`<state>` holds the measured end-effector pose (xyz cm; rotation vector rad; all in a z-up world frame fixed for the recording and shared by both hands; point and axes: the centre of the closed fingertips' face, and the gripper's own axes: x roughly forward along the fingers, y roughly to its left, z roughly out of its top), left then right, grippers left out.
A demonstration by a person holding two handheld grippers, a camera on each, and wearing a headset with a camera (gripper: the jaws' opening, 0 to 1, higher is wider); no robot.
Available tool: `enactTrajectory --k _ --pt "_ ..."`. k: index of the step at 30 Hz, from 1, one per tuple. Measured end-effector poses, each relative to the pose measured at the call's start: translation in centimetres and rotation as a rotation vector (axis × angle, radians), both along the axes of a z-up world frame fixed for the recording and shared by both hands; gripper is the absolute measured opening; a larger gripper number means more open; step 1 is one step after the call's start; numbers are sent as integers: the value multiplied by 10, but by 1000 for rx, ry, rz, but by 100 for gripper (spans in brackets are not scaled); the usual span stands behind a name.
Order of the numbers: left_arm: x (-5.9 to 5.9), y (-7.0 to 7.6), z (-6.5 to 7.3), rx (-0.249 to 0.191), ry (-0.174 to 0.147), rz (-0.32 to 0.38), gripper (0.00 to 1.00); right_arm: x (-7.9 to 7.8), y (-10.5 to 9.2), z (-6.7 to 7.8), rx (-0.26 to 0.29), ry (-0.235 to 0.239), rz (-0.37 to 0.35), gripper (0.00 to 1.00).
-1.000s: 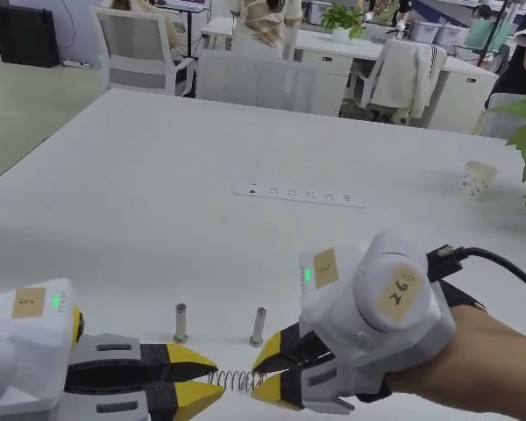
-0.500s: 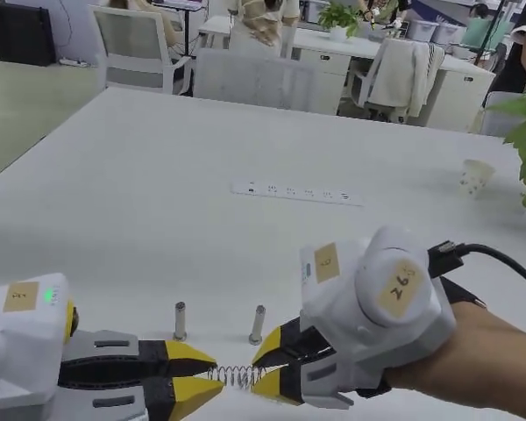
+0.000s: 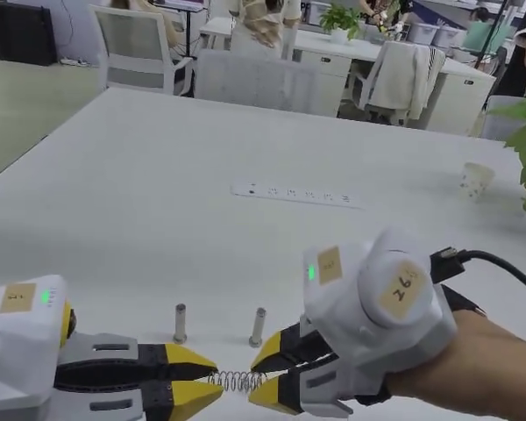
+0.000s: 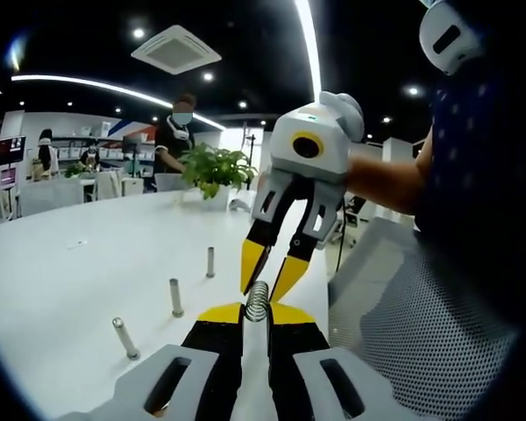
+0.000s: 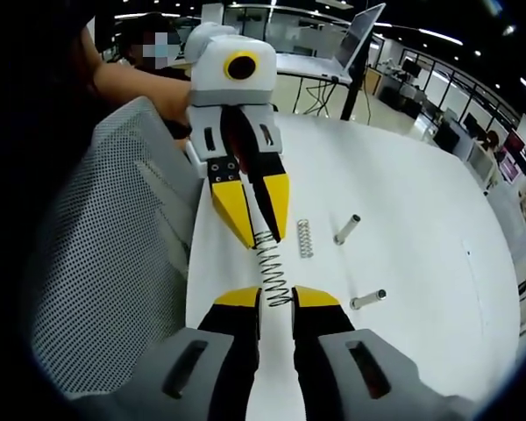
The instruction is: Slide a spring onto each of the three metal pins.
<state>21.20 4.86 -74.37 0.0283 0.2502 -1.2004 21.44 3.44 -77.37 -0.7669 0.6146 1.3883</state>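
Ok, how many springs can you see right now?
2. One spring spans the gap between the left gripper and right gripper; the second spring lies loose on the table near a pin. A third may be hidden.

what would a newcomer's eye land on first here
The yellow-tipped left tool and right tool meet tip to tip low in the head view, with a spring gripped between them. Just beyond them, bare metal pins stand on the white table, and a second spring lies loose near the pins.
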Motion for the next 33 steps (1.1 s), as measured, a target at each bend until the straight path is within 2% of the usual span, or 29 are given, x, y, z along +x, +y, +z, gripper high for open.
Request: enactTrajectory --k 6,8,11,21,27,32,33 --pt "-2 1 8 -22 -3 -10 1 -1 0 0 17 19 -8 12" --pt "-4 -1 15 -51 0 -17 1 -2 1 1 24 28 -10 11" --pt "-6 -1 20 -66 -3 -19 1 -2 1 2 35 32 -14 11" --pt "-8 -3 19 -72 -4 -19 1 -3 3 5 57 30 -14 9" --pt "-6 -2 18 -76 0 -14 2 -2 3 13 70 31 -27 9" --pt "-7 -2 15 -72 9 -19 2 -4 4 18 95 55 -34 9" --pt "-7 -3 12 -63 12 -19 3 -7 5 20 111 78 -35 9"
